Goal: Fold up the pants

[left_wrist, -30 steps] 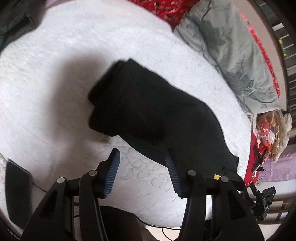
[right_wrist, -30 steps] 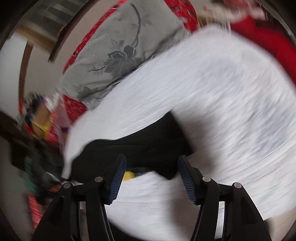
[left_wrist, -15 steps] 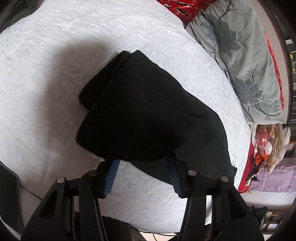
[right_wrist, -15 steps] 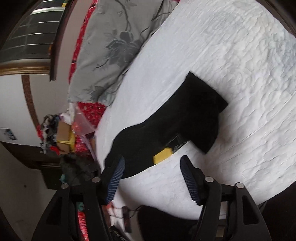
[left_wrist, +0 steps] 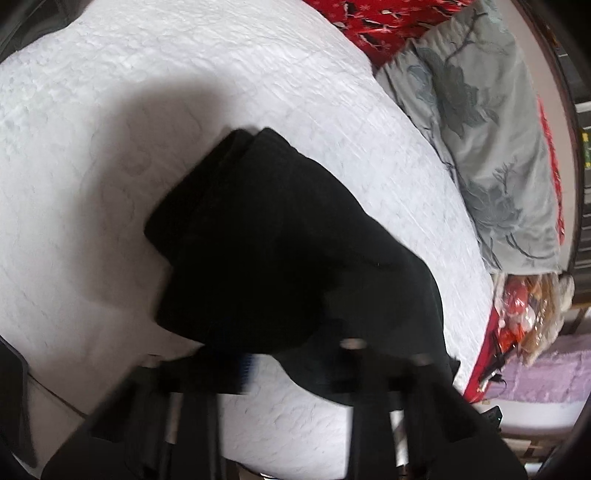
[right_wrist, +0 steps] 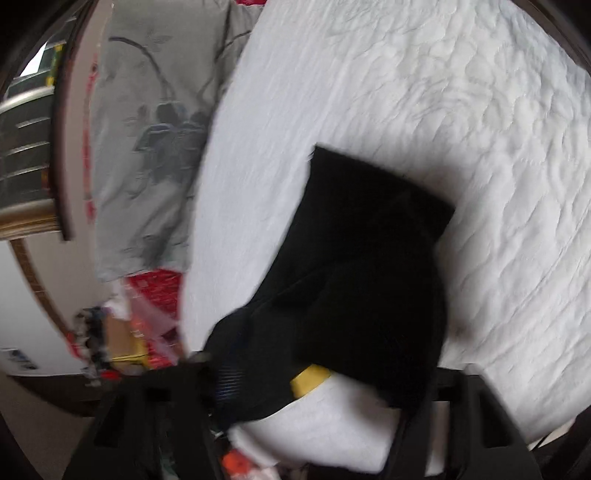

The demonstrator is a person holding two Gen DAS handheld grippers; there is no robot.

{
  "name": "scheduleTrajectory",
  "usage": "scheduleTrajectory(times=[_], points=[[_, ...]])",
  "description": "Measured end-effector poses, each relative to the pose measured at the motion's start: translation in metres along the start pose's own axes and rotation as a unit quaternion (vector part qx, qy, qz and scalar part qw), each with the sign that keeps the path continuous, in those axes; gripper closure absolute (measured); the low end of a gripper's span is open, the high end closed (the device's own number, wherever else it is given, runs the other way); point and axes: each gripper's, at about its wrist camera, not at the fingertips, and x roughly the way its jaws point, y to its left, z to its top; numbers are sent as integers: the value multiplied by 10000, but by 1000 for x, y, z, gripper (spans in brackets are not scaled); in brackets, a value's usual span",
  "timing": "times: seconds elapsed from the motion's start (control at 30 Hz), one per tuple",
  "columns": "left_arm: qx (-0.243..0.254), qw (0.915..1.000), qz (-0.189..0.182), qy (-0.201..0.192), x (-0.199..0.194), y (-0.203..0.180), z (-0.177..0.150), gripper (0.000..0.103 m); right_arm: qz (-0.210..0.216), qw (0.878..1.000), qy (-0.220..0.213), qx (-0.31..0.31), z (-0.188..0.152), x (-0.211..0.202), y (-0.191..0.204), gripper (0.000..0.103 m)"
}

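Observation:
The black pants lie folded on the white quilted bed. In the left wrist view my left gripper is open with its near edge of the pants between and over its fingertips; the blue left pad shows under the cloth. In the right wrist view the pants reach down to my right gripper, which is open around the cloth's near edge. A yellow tag peeks from under the fabric. Its right fingertip is hidden by the pants.
A grey floral pillow lies at the bed's far right over red bedding; it also shows in the right wrist view. Cluttered bags sit beyond the bed edge.
Both grippers have moved in onto the pants' near edge; the cloth now covers their fingertips. The right view has swung closer to the pants.

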Motion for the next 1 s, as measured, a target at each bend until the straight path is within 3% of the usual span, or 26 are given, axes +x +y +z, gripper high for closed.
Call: scheduleTrajectory(times=[0.03,0.1,0.13,0.17,0.23,0.27,0.4,0.53,0.63,0.73,0.83,0.9,1.0], points=[[-37,10000,15,45,0,-2,4,96,-195,9998,45,-50,4,6,2,99],[-215,9993,-309,31,-16,-7,14,97,-254,9995,161,-41,18,14,16,100],[-260,9983,-508,-75,-27,-8,17,97,-2,9999,65,-125,24,8,30,100],[-209,9977,-605,-231,-39,-10,19,97,555,9971,-160,-492,31,-9,59,100],[21,9985,-389,-378,-45,-11,17,97,873,9873,-545,-1212,36,-33,91,100],[67,9991,-294,-313,-40,-7,14,97,699,9842,-610,-1511,40,-38,98,100],[-69,9999,-64,110,-11,13,2,97,-156,9915,134,-1283,42,-2,55,100],[-151,9996,-77,212,-9,29,-4,97,-336,9936,490,-958,34,18,12,99],[-49,9998,-32,164,-12,31,-5,97,-88,9940,468,-989,25,5,-2,99],[-32,9998,31,184,-7,29,-6,97,-223,9937,428,-1014,24,0,-16,95],[212,9997,-28,109,-17,23,-13,96,-54,9958,450,-797,24,-11,-27,93],[457,9989,-30,-2,-29,22,-18,96,-60,9956,390,-853,23,-15,-23,79],[730,9973,-26,-118,-46,27,-25,86,-38,9949,151,-1000,25,-43,-21,70]])
